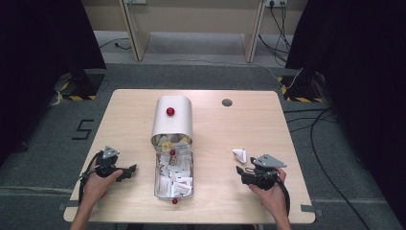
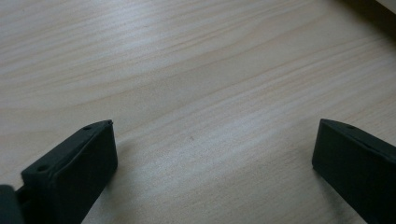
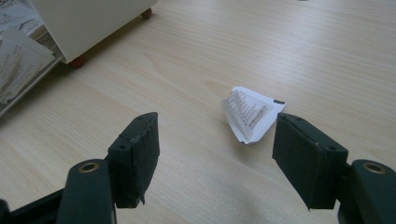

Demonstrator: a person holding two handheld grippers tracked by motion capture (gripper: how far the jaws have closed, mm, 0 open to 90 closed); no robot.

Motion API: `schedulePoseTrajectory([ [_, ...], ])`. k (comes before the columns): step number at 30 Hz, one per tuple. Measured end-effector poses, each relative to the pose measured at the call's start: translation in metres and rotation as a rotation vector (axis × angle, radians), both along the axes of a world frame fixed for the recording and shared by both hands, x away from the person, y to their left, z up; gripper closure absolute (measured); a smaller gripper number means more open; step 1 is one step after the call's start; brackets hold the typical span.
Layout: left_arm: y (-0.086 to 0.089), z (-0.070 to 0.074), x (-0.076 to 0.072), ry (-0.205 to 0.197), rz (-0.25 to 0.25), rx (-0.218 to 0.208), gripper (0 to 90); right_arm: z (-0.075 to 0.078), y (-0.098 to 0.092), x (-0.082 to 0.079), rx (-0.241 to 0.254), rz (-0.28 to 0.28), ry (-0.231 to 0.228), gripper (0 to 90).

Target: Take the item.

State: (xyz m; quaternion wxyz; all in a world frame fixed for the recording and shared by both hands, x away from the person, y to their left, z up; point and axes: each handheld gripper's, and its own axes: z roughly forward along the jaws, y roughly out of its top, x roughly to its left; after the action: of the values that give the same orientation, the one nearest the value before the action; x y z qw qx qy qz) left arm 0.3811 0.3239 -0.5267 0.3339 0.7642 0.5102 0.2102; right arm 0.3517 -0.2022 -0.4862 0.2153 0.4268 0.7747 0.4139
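My right tongs (image 3: 215, 154) gape wide just short of a white printed sachet (image 3: 250, 113) on the tabletop (image 3: 327, 56); my left tongs (image 2: 212, 154) gape wide over bare wood.

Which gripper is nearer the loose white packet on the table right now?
Right. The right gripper sits just short of the white packet, jaws open toward it. The left gripper is across the tin, far from it.

grey carpet floor (image 1: 206, 76), black curtains (image 1: 43, 43) either side, pale wood table (image 1: 268, 120), cables (image 1: 325, 139) at right.
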Motion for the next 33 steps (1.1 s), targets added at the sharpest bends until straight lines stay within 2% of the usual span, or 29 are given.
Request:
schedulePoseTrajectory([
  [13,0.0,0.0,0.0,0.0,0.0,0.0,0.0,-0.006,-0.006,-0.014,-0.004,-0.007,0.013,32.3],
  [22,0.0,0.0,0.0,0.0,0.0,0.0,0.0,-0.014,-0.013,-0.023,-0.012,-0.017,0.039,32.1],
  [33,0.0,0.0,0.0,0.0,0.0,0.0,0.0,-0.016,-0.013,-0.034,-0.046,-0.018,0.052,29.3],
])
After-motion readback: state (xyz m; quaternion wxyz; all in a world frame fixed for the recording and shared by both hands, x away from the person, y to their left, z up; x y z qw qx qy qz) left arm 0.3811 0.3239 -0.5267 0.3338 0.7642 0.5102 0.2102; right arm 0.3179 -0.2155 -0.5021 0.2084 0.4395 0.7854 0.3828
